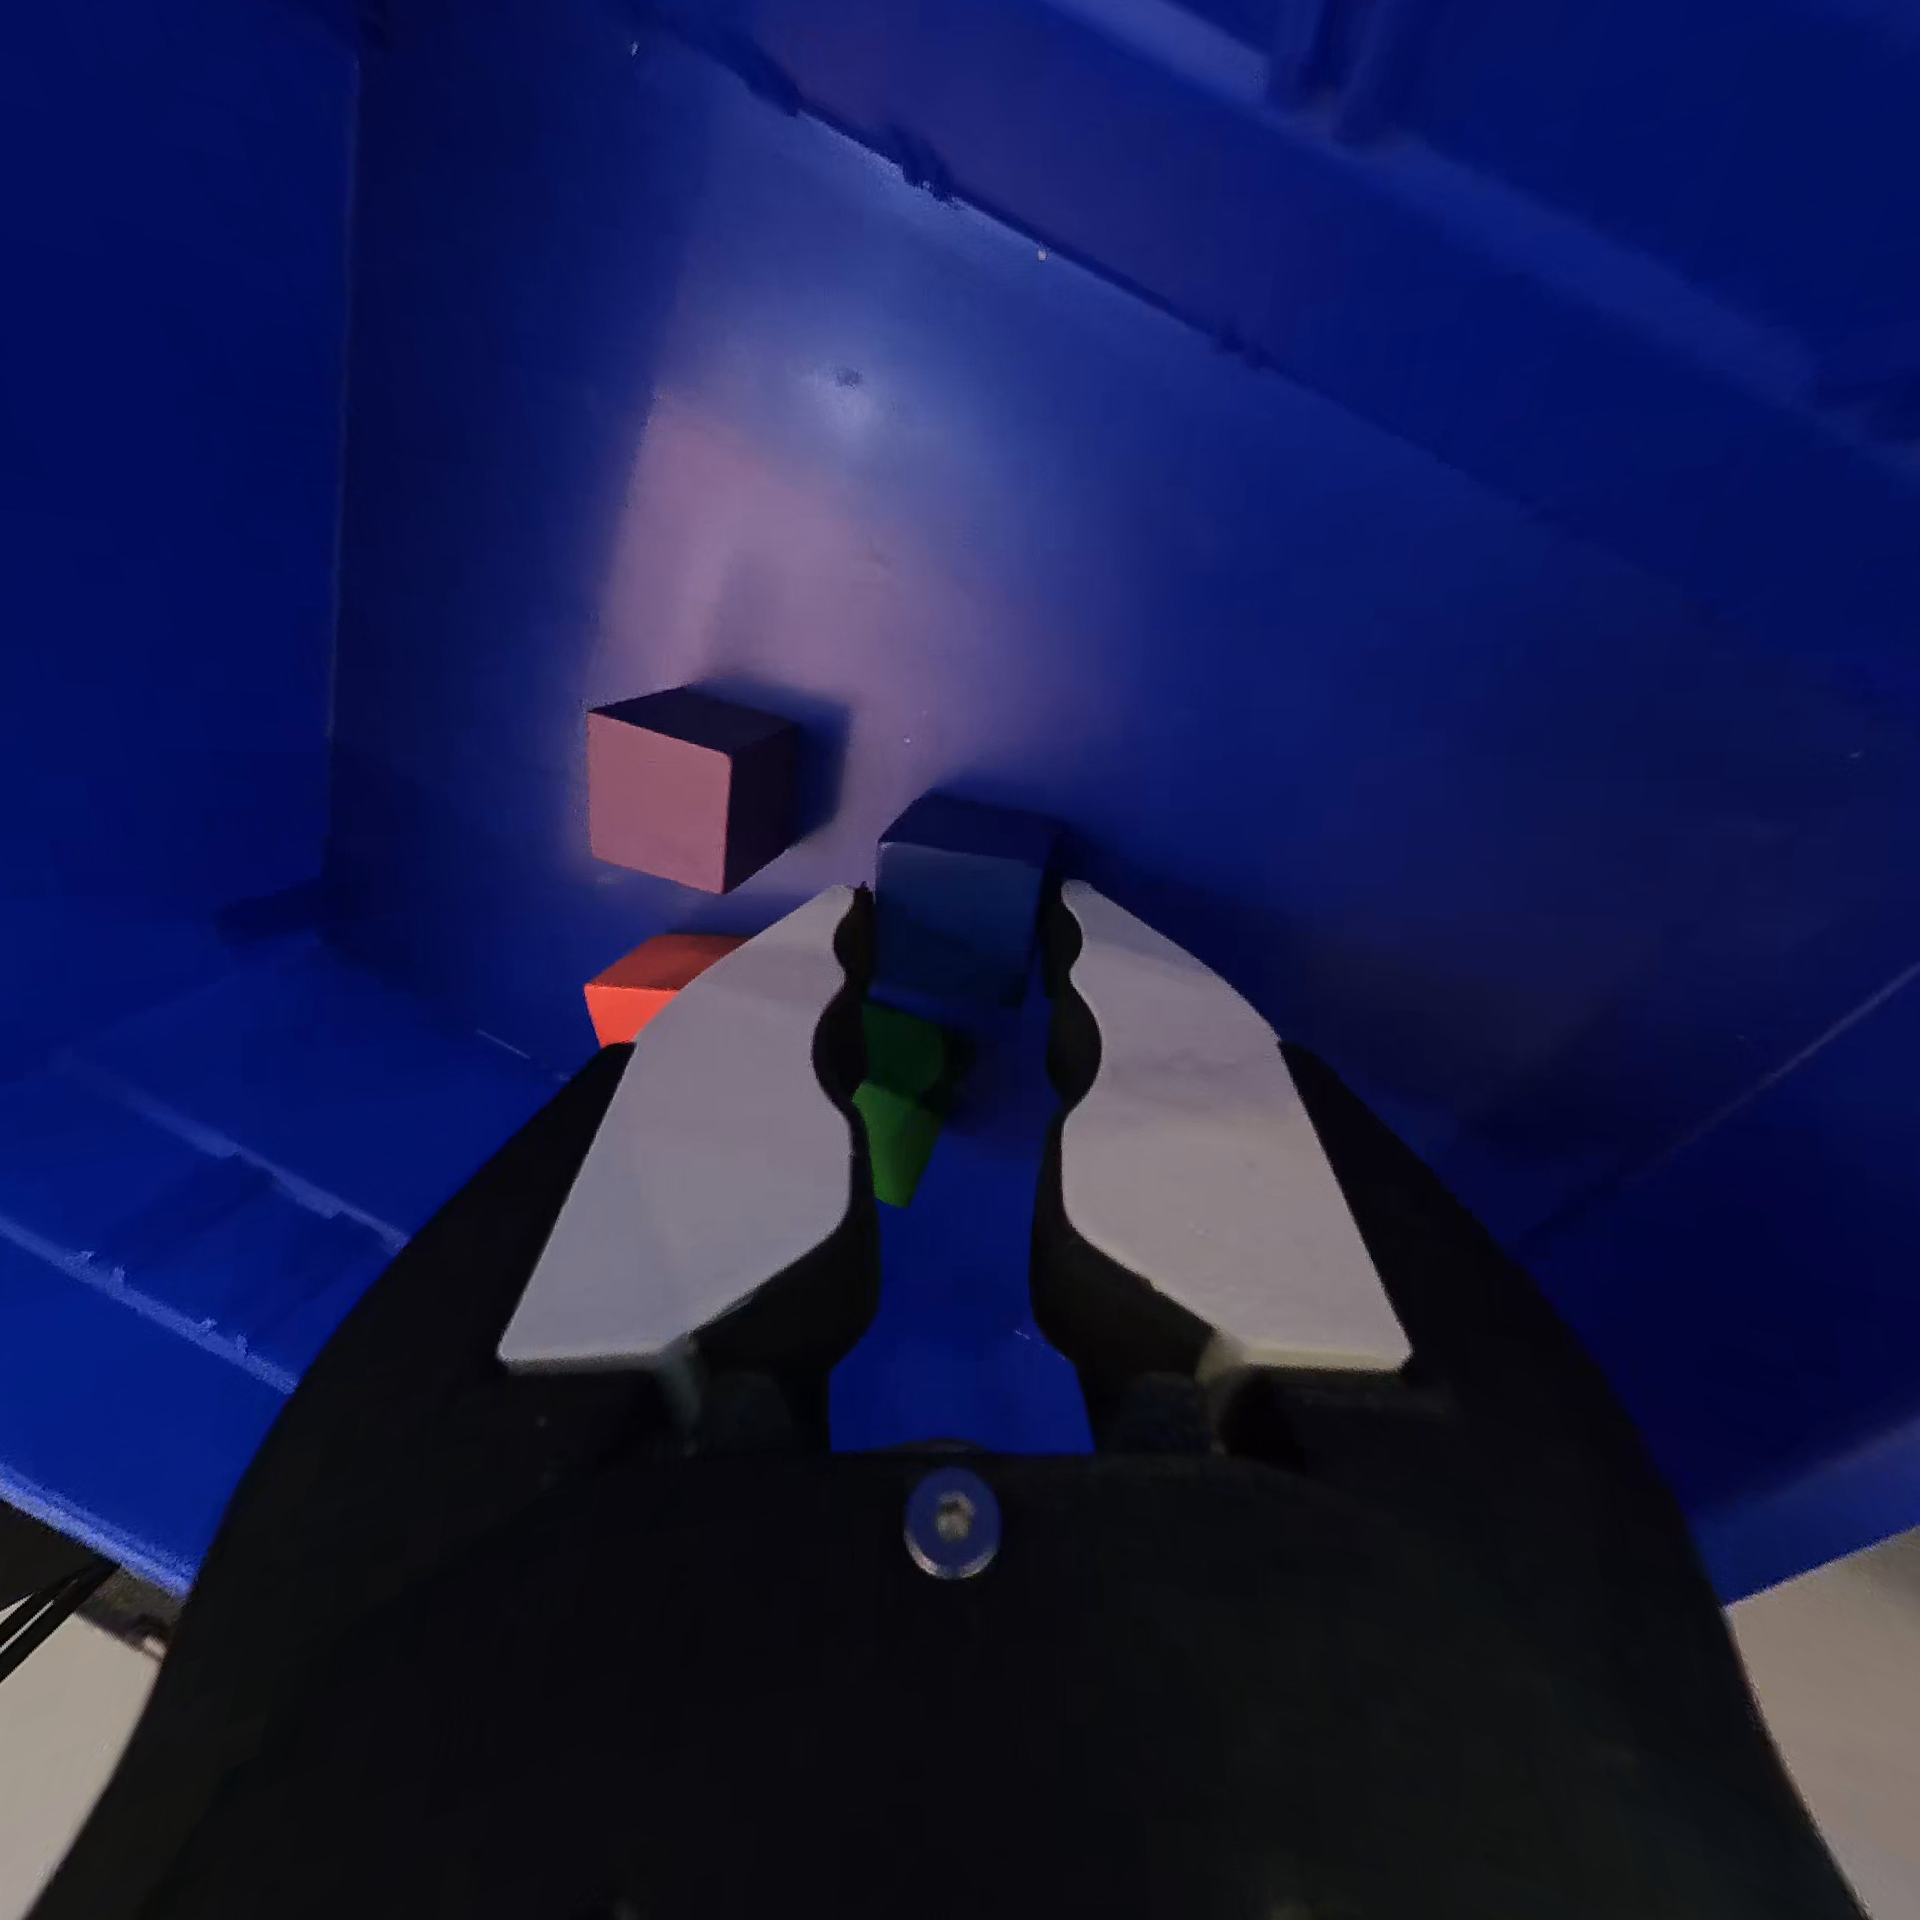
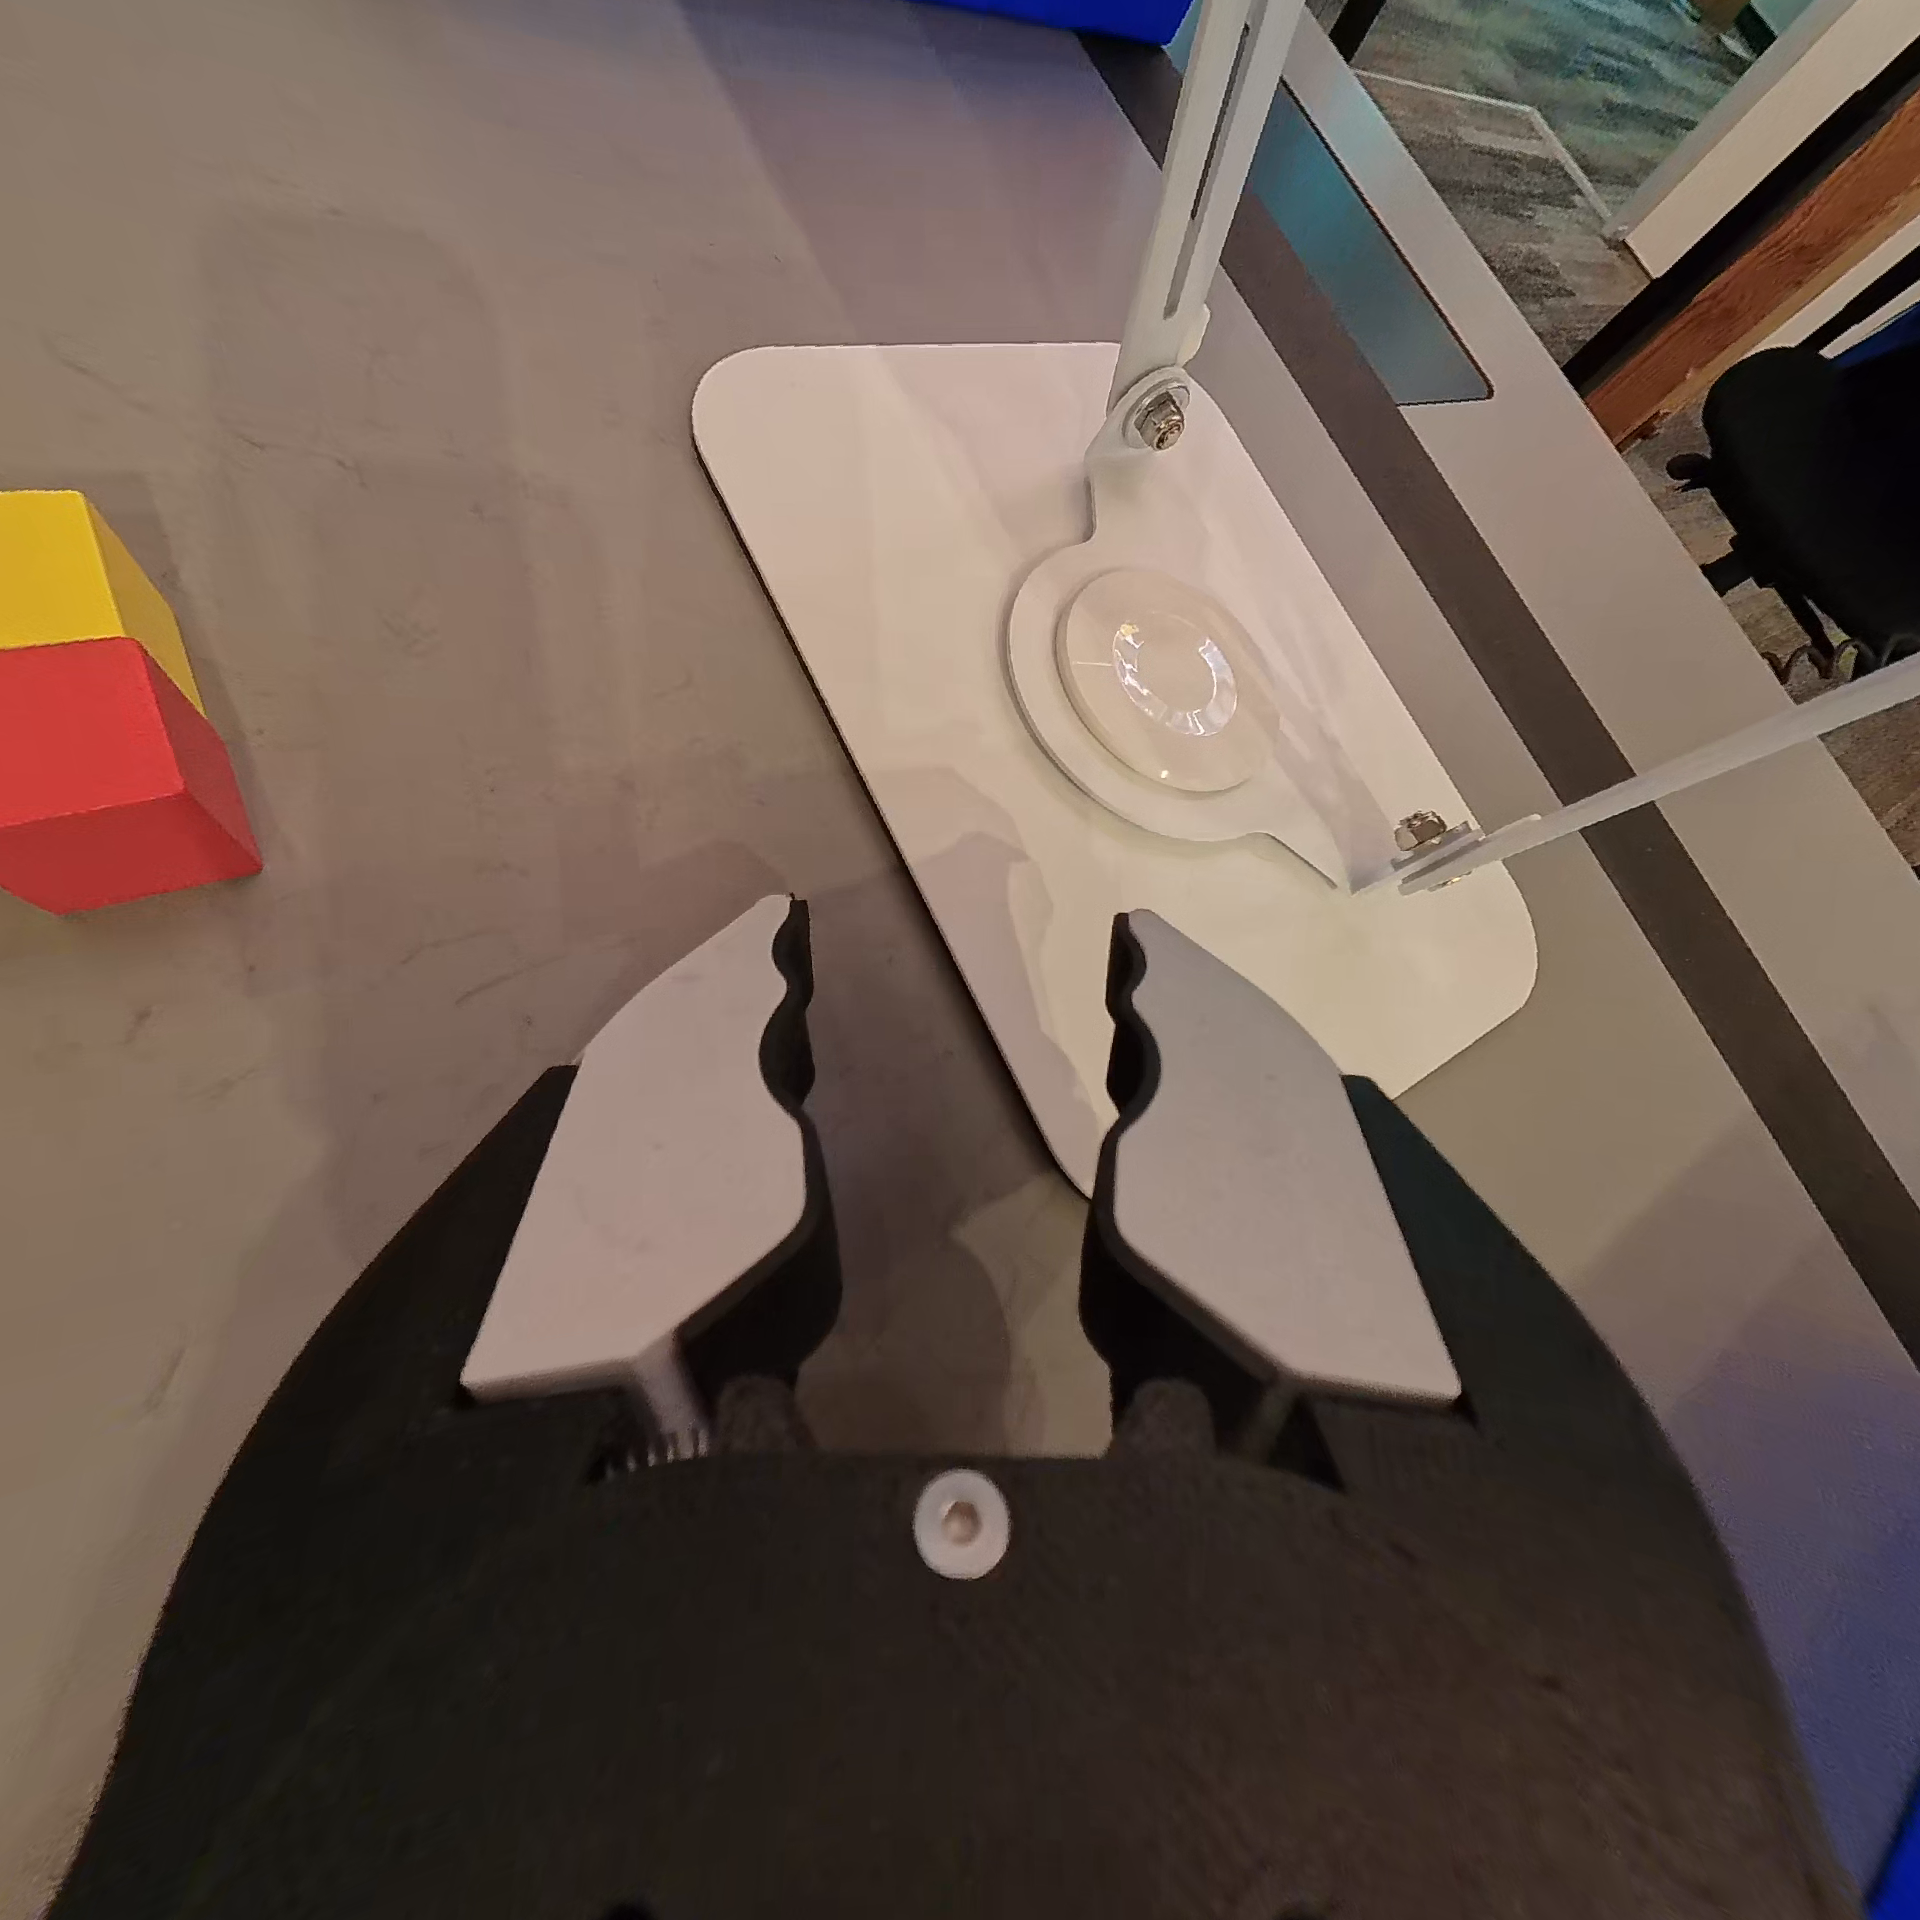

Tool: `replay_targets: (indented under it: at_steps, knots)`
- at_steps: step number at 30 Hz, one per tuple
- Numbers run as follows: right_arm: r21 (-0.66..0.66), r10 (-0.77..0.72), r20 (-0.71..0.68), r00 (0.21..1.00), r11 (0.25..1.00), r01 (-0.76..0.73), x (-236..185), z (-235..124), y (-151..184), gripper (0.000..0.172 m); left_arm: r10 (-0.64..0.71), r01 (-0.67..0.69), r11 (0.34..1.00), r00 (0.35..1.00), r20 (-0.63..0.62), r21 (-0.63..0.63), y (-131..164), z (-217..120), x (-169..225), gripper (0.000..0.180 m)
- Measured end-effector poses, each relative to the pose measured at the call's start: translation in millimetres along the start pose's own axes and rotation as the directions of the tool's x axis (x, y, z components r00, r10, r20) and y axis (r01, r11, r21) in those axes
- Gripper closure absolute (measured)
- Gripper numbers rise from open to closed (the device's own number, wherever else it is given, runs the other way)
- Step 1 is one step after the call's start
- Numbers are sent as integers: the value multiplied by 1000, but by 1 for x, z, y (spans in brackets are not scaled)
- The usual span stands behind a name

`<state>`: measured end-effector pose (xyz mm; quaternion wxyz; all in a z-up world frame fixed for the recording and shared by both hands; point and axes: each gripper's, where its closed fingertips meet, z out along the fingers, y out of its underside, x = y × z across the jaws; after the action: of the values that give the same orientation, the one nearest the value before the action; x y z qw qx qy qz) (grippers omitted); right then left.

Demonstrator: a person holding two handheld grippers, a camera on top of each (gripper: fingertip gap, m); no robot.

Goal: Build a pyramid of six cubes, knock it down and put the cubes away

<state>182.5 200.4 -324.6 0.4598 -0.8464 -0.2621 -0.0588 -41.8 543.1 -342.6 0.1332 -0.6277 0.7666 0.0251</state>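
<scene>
Left finger (image 1: pixel 727 1091) hides part of orange cube (image 1: pixel 649 982); frame edge crops red cube (image 2: pixel 94 769).

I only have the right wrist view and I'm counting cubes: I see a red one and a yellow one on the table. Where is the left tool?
Observer: The left tool is inside a blue bin.
Operator: Is anything at its tips?
Observer: A blue cube sits between them. I can't tell if it's gripped.
Operator: Are there other cubes in there?
Observer: A pink cube, an orange cube and a green cube.
</scene>
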Motion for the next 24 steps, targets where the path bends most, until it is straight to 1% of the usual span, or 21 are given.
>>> replay_targets:
  at_steps: [2,4,7,10,12,14,17,20,22,24]
  knots:
    - [0,1,0,1000,1000,-1,0,0,0,117,-3,4,1000,1000,16,-21,4,-2,-1,150]
    - [-1,1,1,1000,1000,-1,0,0,0,117,3,1,998,998,62,-61,13,-11,0,150]
    - [0,-2,-1,1000,1000,2,0,0,0,117,-2,4,1000,994,106,-14,12,-42,16,150]
    - [1,-4,-3,1000,1000,4,0,0,0,118,20,-26,999,990,140,36,10,-80,47,151]
    - [2,-8,-5,1000,1000,8,0,0,0,118,48,-58,996,990,134,72,3,-102,80,151]
    - [3,-9,-6,1000,1000,9,0,0,0,118,69,-84,992,987,147,95,-7,-117,111,152]
    - [2,-8,-6,1000,1000,8,0,0,0,118,119,-135,985,983,140,111,-30,-123,166,152]
    - [3,-10,-8,1000,1000,10,0,0,0,118,168,-180,974,981,97,137,-57,-116,221,152]
    - [3,-11,-9,1000,1000,12,0,0,-1,118,205,-212,969,976,73,125,-71,-108,252,152]
    - [4,-13,-9,1000,1000,13,0,0,0,118,238,-245,963,969,72,109,-83,-101,272,152]
